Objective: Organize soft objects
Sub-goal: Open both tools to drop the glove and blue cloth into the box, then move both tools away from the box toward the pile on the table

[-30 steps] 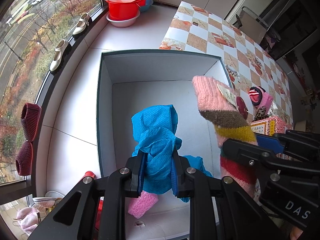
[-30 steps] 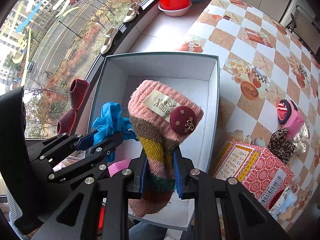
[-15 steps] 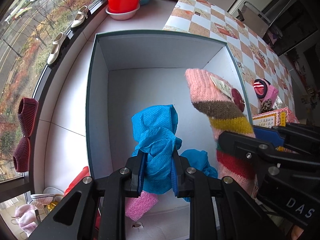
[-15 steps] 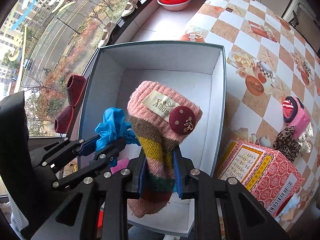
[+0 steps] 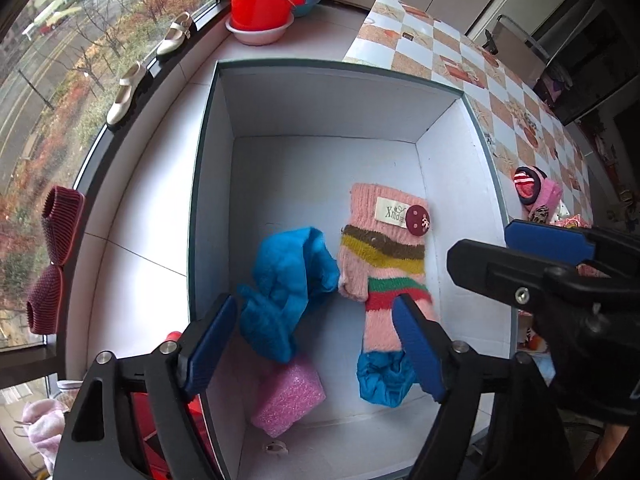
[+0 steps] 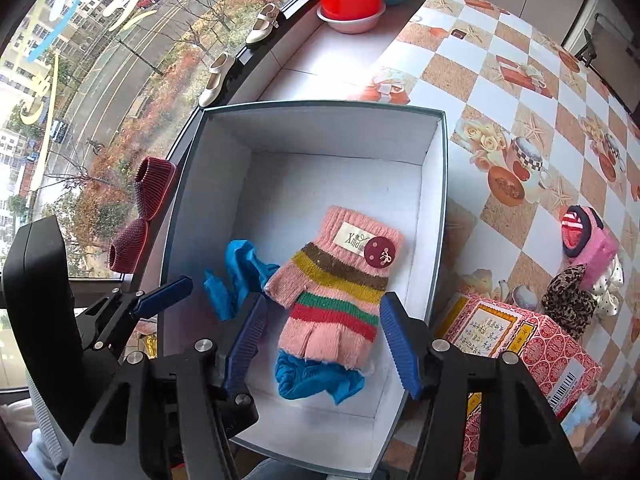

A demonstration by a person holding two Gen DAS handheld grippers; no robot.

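Both jaws spread wide, striped glove (image 6: 340, 292) and blue cloth (image 5: 290, 284) lying below in box (image 6: 332, 120)

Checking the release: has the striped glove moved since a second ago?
Yes. The striped glove dropped from the right gripper onto the box floor.

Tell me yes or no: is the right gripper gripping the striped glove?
No, the right gripper is open, and the striped glove lies loose in the box.

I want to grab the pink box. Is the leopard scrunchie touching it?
Cannot tell. In the right wrist view the leopard scrunchie overlaps the box top edge; no gap or contact shows.
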